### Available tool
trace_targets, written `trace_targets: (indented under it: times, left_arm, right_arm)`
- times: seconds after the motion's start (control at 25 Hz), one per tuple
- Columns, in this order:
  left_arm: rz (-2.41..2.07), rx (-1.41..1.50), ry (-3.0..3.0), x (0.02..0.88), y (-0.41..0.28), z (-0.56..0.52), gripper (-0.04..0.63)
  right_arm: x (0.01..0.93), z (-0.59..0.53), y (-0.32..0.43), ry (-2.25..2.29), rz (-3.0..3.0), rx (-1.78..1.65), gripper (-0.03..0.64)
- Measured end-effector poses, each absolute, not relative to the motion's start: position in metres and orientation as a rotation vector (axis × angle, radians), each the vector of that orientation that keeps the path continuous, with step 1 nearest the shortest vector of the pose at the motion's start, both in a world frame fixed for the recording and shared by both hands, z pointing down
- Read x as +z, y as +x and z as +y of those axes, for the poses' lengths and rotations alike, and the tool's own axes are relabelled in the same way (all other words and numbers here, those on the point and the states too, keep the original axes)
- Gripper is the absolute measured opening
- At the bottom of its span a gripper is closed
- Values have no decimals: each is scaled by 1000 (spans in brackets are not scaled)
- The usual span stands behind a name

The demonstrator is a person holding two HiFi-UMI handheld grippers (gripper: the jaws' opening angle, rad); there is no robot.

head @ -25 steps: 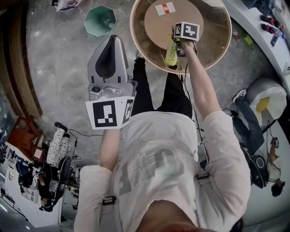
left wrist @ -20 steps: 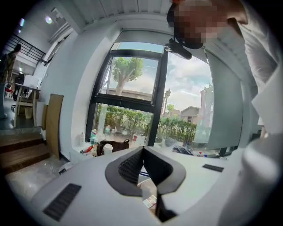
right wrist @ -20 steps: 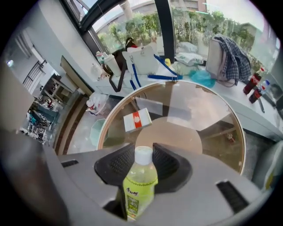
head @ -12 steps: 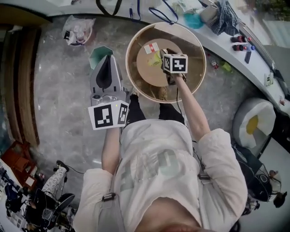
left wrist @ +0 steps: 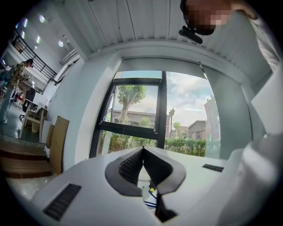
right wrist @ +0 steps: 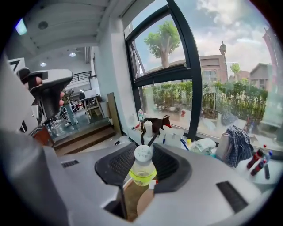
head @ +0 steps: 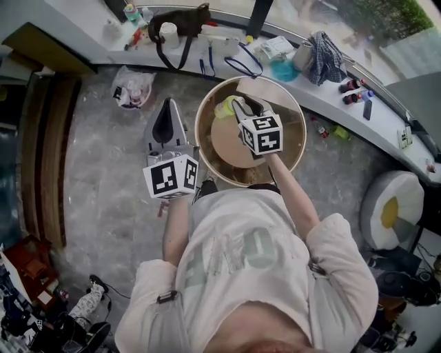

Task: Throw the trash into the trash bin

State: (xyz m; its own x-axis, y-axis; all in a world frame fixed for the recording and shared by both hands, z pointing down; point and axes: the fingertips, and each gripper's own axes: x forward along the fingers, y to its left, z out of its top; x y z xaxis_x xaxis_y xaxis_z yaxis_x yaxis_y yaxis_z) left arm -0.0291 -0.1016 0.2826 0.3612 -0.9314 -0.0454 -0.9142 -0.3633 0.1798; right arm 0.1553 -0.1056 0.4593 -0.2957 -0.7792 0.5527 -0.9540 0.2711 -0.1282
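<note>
In the head view my right gripper (head: 241, 107) hangs over the round wooden table (head: 293, 148), shut on a small bottle (head: 226, 107) with a yellow-green label. The right gripper view shows the bottle (right wrist: 142, 170) upright, white cap on top, pinched between the dark pads of that gripper (right wrist: 143, 152). My left gripper (head: 167, 105) is held left of the table over the floor, with its jaws together and nothing in them. In the left gripper view its tips (left wrist: 142, 149) meet in front of a window. No trash bin shows in any view now.
A white counter (head: 386, 120) curves behind the table, carrying a dark bag (head: 180, 19), a checked cloth (head: 324, 55) and small bottles. A plastic bag (head: 133, 86) lies on the grey floor. Wooden steps (head: 41, 138) run along the left; a beanbag seat (head: 389, 207) sits right.
Both grippers have risen. The right one lifted the bottle off the table and tilted it upright. The head view swung toward the counter, and the green bin is no longer visible.
</note>
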Motion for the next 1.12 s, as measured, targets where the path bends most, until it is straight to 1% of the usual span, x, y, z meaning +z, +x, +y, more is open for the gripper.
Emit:
trace_targets:
  times: [0.28, 0.52, 0.68, 0.84, 1.12]
  left_arm:
    - [-1707, -198, 2458, 292, -26, -89, 12]
    - [-1824, -204, 2333, 310, -66, -80, 12]
    - [-1940, -144, 2212, 342, -117, -68, 12]
    - [-2061, -81, 2091, 367, -175, -64, 12]
    - [-2173, -43, 1841, 414, -264, -35, 12]
  right_arm:
    - [460, -84, 140, 1463, -2215, 619, 130]
    - [482, -83, 104, 1269, -2223, 571, 130]
    - [511, -95, 52, 1069, -2239, 511, 130]
    - [542, -120, -18, 894, -2277, 446, 130]
    - [640, -137, -138, 629, -2207, 404, 130]
